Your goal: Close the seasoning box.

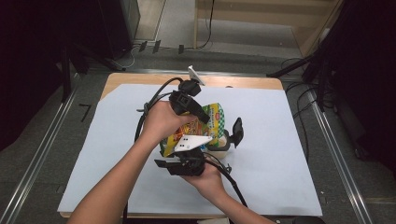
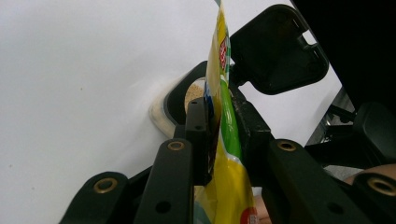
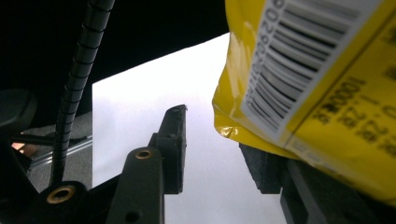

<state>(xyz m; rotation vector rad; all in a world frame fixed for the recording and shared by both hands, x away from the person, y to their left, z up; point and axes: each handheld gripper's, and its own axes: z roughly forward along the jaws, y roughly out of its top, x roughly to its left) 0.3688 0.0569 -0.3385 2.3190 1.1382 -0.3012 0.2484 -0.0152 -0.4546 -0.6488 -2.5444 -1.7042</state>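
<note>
A yellow and green snack bag (image 1: 215,113) hangs over a small clear container (image 1: 225,141) whose black flip lid (image 1: 237,130) stands open. My left gripper (image 1: 205,119) comes in from the upper left and is shut on the bag's upper part. In the left gripper view both jaws pinch the bag (image 2: 229,172), with pale grains in the container (image 2: 161,114) just beyond and the lid (image 2: 275,51) above. My right gripper (image 1: 180,151) sits under the bag's lower end. In the right gripper view its jaws (image 3: 212,140) stand apart, and the barcoded bag (image 3: 327,93) lies over the right jaw.
A large white sheet (image 1: 116,154) covers the wooden table (image 1: 140,79). Cables trail from both grippers across the sheet's left and near side. Dark stands and floor rails flank the table.
</note>
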